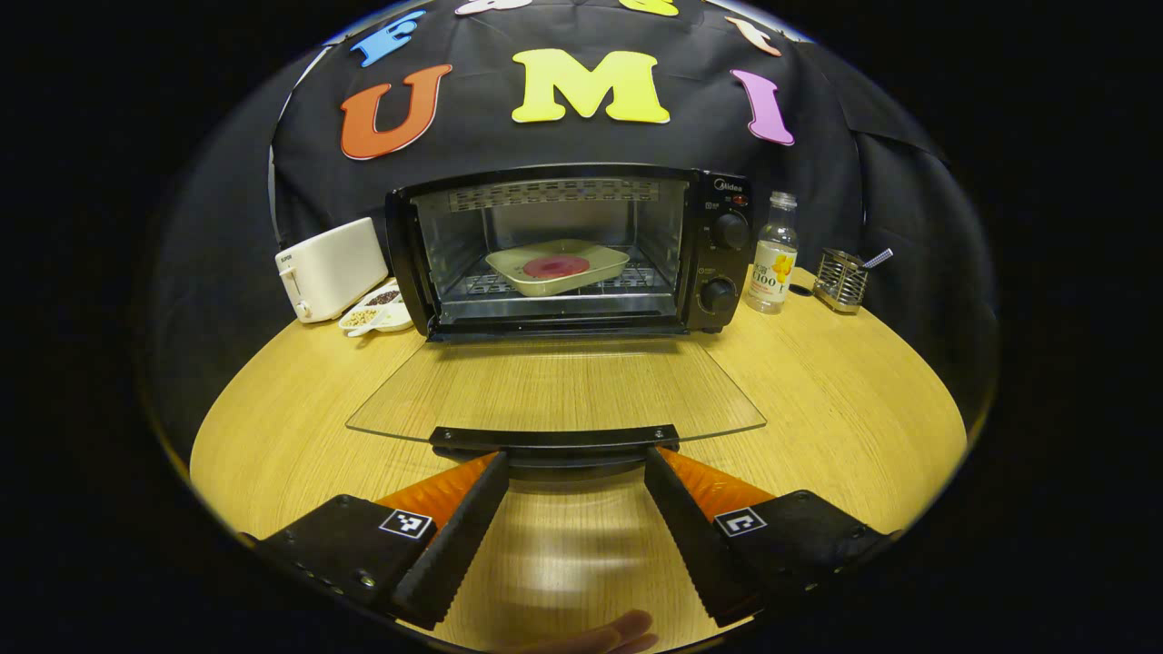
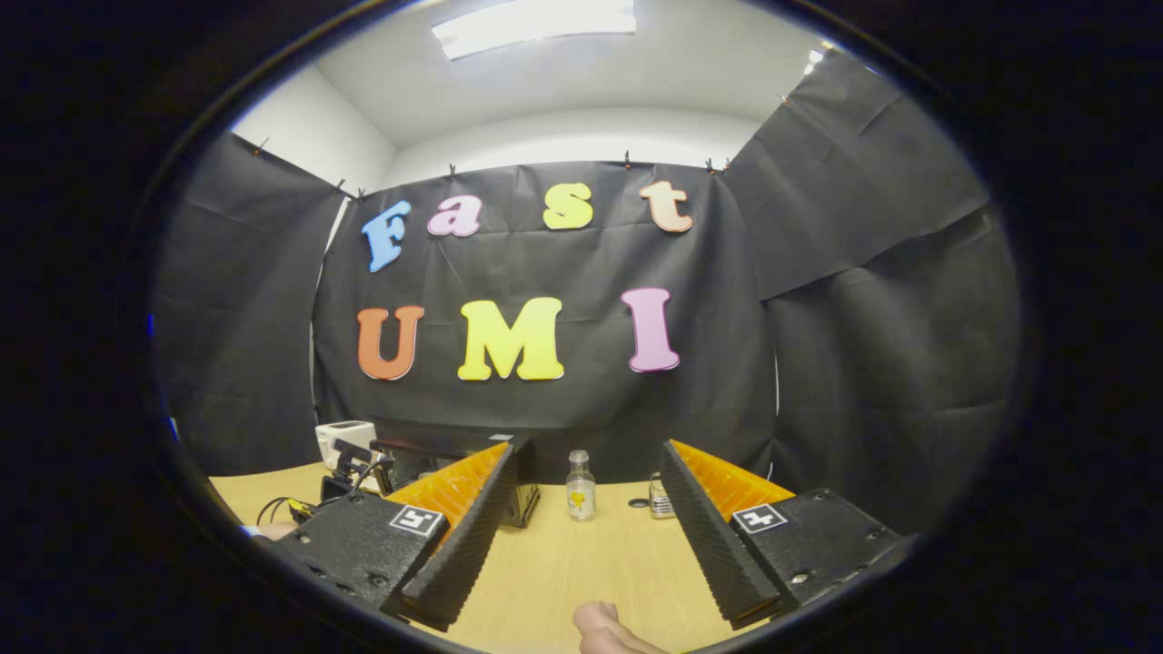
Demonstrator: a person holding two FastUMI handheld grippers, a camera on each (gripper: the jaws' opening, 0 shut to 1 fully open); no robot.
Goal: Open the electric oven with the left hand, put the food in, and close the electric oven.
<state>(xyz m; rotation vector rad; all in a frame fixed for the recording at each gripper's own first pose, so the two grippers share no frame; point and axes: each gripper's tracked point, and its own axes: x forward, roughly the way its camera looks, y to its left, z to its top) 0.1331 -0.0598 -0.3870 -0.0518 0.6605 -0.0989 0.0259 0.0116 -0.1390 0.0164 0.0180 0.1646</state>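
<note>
The black electric oven [image 1: 718, 250] stands at the back of the wooden table [image 1: 854, 409] with its glass door [image 1: 554, 386] folded down flat. Inside, on the rack, sits a pale tray [image 1: 595, 272] holding a round red piece of food [image 1: 556, 266]. My left gripper [image 1: 577, 459] is open, its fingertips just at the door's black handle [image 1: 554, 439], with both fingers apart and not pressing on it. My right gripper [image 2: 592, 450] is held higher and off to the right, open and empty. Part of the oven [image 2: 522, 495] shows behind its left finger.
A white toaster [image 1: 329, 268] and small dishes of seeds [image 1: 377, 309] stand left of the oven. A clear bottle [image 1: 772, 263] and a metal mesh holder [image 1: 840, 280] stand to its right. The bottle [image 2: 581, 486] appears between the right gripper's fingers, farther off.
</note>
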